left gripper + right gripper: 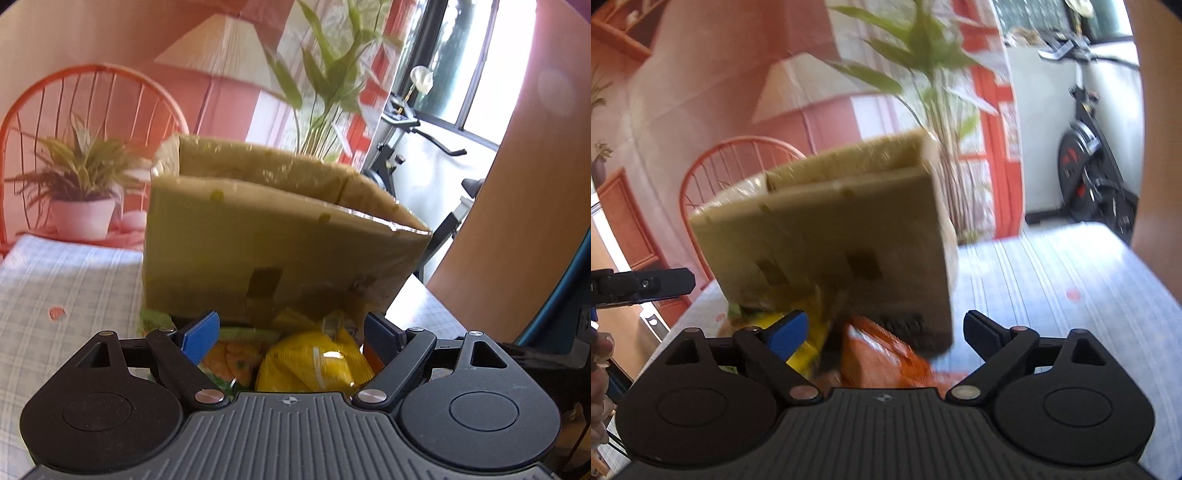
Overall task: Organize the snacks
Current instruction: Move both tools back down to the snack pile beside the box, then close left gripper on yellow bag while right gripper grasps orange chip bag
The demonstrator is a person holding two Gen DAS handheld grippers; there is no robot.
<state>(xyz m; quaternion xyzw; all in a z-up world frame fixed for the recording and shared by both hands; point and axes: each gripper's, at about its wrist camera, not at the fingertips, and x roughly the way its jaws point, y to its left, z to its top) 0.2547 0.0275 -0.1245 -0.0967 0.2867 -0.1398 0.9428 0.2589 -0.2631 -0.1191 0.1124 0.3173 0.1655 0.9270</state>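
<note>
In your left wrist view, the left gripper [291,332] stood spread with nothing pinched, the yellow snack packet [314,365] lying between its fingers just in front of the cardboard box [273,240], a green-and-orange packet [229,356] beside it toward the blue pad. In your right wrist view, the right gripper [886,332] was likewise spread and empty, the orange snack bag [882,358] straight ahead at the box's foot, its long axis hidden, so each hand was nearest its own packet.

I see a table under a pale checked cloth [66,280] bearing a cardboard box [273,251] at centre, with a yellow packet [314,365] and an orange packet [882,354] at its near side.
</note>
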